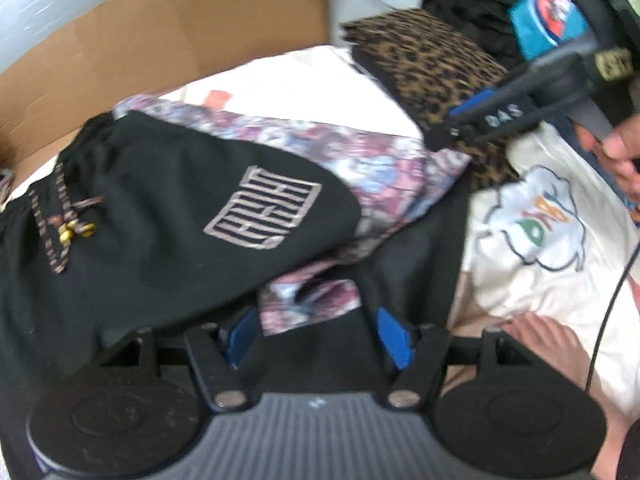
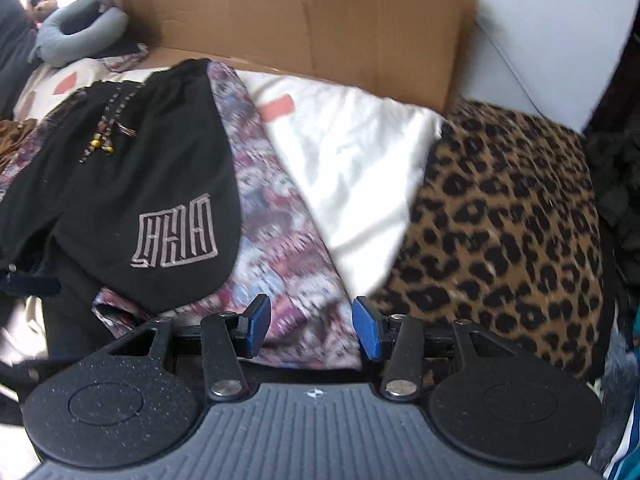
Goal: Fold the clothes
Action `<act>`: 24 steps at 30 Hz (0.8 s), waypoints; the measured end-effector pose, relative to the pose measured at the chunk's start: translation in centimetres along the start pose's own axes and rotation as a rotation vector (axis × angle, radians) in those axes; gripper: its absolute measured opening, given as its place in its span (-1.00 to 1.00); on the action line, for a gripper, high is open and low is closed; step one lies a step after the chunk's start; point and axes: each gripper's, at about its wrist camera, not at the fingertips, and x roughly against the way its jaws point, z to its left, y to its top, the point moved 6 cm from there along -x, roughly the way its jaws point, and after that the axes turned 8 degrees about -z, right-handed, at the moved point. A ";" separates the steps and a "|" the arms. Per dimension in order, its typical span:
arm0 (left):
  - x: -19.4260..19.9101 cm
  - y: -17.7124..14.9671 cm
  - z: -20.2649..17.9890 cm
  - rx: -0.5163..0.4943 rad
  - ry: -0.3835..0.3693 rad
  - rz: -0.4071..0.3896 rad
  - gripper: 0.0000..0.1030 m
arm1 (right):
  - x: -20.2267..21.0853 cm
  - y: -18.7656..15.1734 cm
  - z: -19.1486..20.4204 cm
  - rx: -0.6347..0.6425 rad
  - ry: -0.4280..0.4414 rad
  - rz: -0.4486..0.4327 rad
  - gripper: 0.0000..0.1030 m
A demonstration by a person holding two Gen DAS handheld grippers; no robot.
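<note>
On the bed, black shorts [image 2: 120, 184] lie unfolded over a patterned garment [image 2: 280, 248]. Both left gripper [image 1: 320, 332] and right gripper [image 2: 312, 324] fingers apart, empty. A leopard-print piece [image 2: 508, 220] appears folded; shorts remain.

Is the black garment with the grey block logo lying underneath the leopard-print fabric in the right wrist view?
No: the black garment lies left on the floral fabric, apart from the leopard-print fabric.
</note>
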 end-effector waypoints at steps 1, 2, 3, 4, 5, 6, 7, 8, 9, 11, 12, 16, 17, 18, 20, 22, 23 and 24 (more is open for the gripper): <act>-0.3 -0.1 -0.5 -0.009 -0.001 0.008 0.34 | 0.0 -0.3 -0.3 -0.003 -0.005 0.004 0.02; -0.7 -0.2 -0.9 -0.017 -0.003 0.016 0.35 | 0.0 -0.5 -0.5 -0.005 -0.010 0.008 0.02; -0.9 -0.2 -1.2 -0.022 -0.006 0.024 0.35 | -0.1 -0.7 -0.7 -0.005 -0.014 0.012 0.02; -1.2 -0.4 -1.5 -0.022 -0.008 0.029 0.35 | -0.1 -1.0 -0.9 -0.006 -0.017 0.015 0.02; -1.4 -0.4 -1.6 -0.016 -0.007 0.031 0.35 | -0.1 -1.2 -1.0 -0.007 -0.019 0.017 0.02; -1.6 -0.6 -1.7 -0.008 -0.001 0.036 0.35 | 0.0 -1.3 -1.2 -0.014 -0.023 0.022 0.02; -1.7 -0.7 -1.7 -0.001 0.004 0.043 0.34 | 0.0 -1.5 -1.4 -0.015 -0.023 0.023 0.02; -1.9 -0.9 -1.7 0.006 0.010 0.050 0.34 | 0.0 -1.5 -1.5 -0.015 -0.025 0.024 0.02; -2.0 -1.1 -1.6 0.013 0.013 0.055 0.34 | 0.0 -1.6 -1.7 -0.015 -0.027 0.025 0.02; -2.2 -1.4 -1.5 0.013 0.019 0.064 0.34 | -0.1 -1.7 -1.9 -0.022 -0.032 0.029 0.02; -2.3 -1.6 -1.5 0.011 0.024 0.065 0.32 | -0.2 -1.9 -2.1 -0.030 -0.035 0.030 0.01; -2.7 -2.0 -1.1 -0.004 0.036 0.066 0.22 | -0.4 -2.4 -2.3 -0.042 -0.031 0.040 0.01; -2.7 -2.1 -0.9 0.014 0.028 0.064 0.12 | -0.4 -2.5 -2.3 -0.043 -0.031 0.043 0.01; -2.6 -2.1 -0.7 0.031 0.019 0.063 0.02 | -0.4 -2.6 -2.4 -0.045 -0.032 0.045 0.01; -2.4 -2.1 -0.3 0.079 -0.001 0.053 -0.12 | -0.4 -2.8 -2.6 -0.052 -0.036 0.046 -0.01; -1.9 -2.1 0.0 0.112 -0.003 0.038 -0.19 | -0.4 -2.8 -2.8 -0.056 -0.038 0.046 -0.02; -1.7 -2.1 0.3 0.124 -0.001 0.030 -0.22 | -0.4 -2.8 -2.9 -0.057 -0.039 0.044 -0.03; -1.6 -2.1 0.4 0.124 0.007 0.028 -0.28 | -0.3 -2.7 -3.0 -0.057 -0.041 0.042 -0.03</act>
